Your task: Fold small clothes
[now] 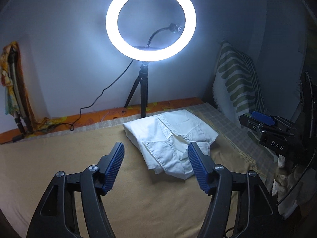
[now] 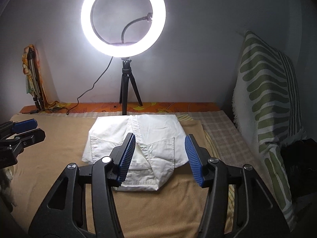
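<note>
Left wrist view: left gripper point(image 1: 156, 150) is seen with jaws spread, nothing pinched; folded white shirt point(image 1: 170, 138) is laid on tan blanket point(image 1: 59, 158), below ring light point(image 1: 151, 22) | Right wrist view: right gripper point(image 2: 160, 144) is held above shirt, jaws spread and empty; striped pillow point(image 2: 267, 99) is propped at right.

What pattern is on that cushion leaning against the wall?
The cushion has wavy olive-green stripes on cream, seen best from the right wrist view.
</note>
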Motion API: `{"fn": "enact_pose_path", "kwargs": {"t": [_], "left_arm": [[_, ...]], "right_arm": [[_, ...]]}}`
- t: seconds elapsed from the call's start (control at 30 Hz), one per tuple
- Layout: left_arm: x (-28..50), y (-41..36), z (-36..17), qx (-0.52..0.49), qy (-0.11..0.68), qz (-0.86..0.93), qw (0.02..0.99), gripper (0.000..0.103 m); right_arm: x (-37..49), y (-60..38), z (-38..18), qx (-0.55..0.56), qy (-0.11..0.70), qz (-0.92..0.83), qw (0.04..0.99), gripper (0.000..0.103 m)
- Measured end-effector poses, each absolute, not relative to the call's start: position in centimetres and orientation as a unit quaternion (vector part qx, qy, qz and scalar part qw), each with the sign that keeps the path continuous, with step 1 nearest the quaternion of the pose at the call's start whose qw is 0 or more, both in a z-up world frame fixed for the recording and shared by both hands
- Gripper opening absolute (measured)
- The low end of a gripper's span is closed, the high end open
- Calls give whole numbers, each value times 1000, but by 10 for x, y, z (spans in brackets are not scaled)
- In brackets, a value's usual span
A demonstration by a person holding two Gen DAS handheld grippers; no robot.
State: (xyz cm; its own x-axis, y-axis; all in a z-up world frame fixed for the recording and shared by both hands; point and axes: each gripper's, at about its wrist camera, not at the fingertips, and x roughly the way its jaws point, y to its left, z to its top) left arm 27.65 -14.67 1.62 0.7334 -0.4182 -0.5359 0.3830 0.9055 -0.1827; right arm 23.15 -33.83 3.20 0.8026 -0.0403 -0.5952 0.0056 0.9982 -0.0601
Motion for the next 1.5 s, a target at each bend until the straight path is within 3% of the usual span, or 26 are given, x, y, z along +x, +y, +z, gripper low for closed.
{"fn": "enact_pose_path", "kwargs": {"t": [0.17,0.27,0.43,1.5], "left_arm": [[226,-137,37,-8,256,-220,941,82],[199,-133,41,7,243,-220,945,87],[163,-122,40,4,219,-202,955,102],[124,-111,32,30,240,-187,952,102]], "right_arm": [[183,-333,52,-22,302,-14,953,61],[157,-329,59,-16,294,-12,956,87],[123,-317,63,-39,275,-22,960,103],[71,-305,44,-4,263,-62,963,103]]}}
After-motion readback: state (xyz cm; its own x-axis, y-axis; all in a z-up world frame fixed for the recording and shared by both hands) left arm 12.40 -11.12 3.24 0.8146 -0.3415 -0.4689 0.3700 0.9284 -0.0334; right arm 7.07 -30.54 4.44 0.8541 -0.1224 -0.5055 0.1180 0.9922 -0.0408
